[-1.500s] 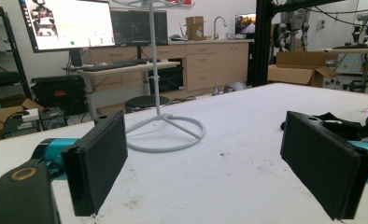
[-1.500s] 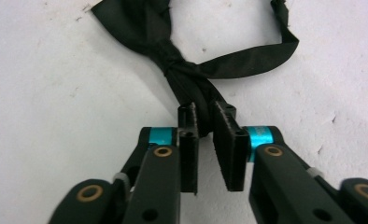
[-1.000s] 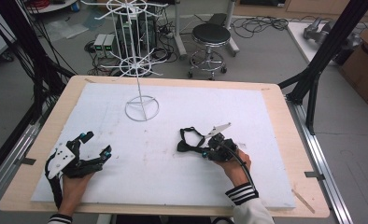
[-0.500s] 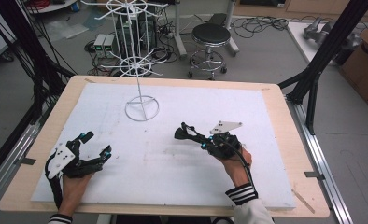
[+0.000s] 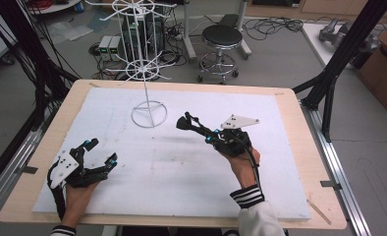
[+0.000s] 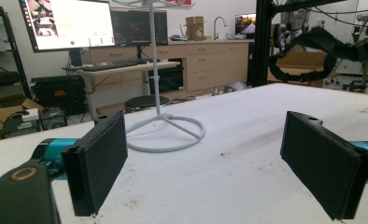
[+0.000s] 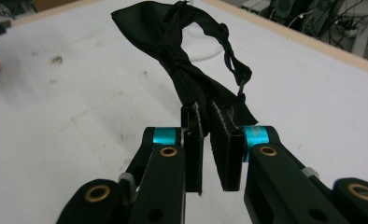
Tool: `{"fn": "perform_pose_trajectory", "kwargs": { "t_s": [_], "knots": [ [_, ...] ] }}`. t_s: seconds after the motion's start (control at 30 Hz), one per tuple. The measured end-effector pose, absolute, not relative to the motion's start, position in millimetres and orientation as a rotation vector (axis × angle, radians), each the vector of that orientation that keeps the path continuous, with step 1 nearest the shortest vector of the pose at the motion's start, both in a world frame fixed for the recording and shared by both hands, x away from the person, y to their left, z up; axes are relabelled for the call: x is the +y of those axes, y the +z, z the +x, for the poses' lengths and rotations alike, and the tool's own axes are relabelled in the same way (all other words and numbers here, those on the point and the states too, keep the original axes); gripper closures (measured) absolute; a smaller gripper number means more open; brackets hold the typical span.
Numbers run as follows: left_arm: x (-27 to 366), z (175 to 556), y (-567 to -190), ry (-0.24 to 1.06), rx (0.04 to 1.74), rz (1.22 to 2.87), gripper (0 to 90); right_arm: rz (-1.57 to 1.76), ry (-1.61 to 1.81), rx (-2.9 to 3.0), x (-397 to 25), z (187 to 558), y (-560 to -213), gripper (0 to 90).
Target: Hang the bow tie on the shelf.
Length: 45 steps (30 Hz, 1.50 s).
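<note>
Near the middle of the white padded surface (image 5: 181,167), your right tool (image 5: 208,137) was clamped on one end of a black fabric bow tie with a thin strap (image 7: 182,51), its pads pinched almost together with the cloth between them. You held the tie lifted clear of the surface. Its long axis ran straight out from the tool tips toward about ten o'clock in the high view, in line with the jaws, with the strap loop hanging off the side.

Toward eleven o'clock from that tool stood the white wire display stand with a ring base (image 5: 149,114), near the tie's free end but apart from it. Your right hand was plainly the nearer one to it. If the stand was where the tie was headed, the move would turn on carrying the free end and strap loop on along that same line.

Your left tool (image 5: 96,156) rested at about eight o'clock near the surface's front left corner, jaws spread wide and holding nothing, well apart from both tie and stand.

No containers stood on the surface.
</note>
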<state>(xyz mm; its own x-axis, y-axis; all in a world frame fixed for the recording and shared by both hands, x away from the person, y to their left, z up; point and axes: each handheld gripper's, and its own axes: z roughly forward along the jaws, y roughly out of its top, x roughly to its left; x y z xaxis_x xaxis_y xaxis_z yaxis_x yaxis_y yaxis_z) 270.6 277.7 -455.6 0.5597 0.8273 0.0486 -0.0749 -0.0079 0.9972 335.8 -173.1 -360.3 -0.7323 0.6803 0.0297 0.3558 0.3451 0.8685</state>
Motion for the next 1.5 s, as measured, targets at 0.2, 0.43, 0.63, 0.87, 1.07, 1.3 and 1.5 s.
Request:
{"fn": "perform_pose_trajectory", "kwargs": {
  "t_s": [0.2,0.43,0.63,0.87,1.07,1.3,1.5],
  "knots": [
    [278,271,-456,0.812,0.702,1.402,15.1,0.902,1.419,2.222,-165,343,-342,83.0],
    [278,271,-456,0.811,0.702,1.401,15.1,0.919,1.481,2.161,-161,356,-326,83.0],
    [278,271,-456,0.810,0.702,1.401,15.1,0.929,1.493,2.113,-158,366,-310,83.0],
    [278,271,-456,0.811,0.701,1.401,15.1,0.930,1.500,2.085,-152,376,-301,83.0],
    [278,271,-456,0.808,0.703,1.400,15.1,0.928,1.509,2.060,-144,386,-289,83.0],
    [278,271,-456,0.807,0.704,1.398,15.1,0.900,1.496,2.054,-132,390,-277,83.0],
    [278,271,-456,0.806,0.705,1.401,15.1,0.873,1.483,2.047,-117,395,-271,82.9]
  ]
}}
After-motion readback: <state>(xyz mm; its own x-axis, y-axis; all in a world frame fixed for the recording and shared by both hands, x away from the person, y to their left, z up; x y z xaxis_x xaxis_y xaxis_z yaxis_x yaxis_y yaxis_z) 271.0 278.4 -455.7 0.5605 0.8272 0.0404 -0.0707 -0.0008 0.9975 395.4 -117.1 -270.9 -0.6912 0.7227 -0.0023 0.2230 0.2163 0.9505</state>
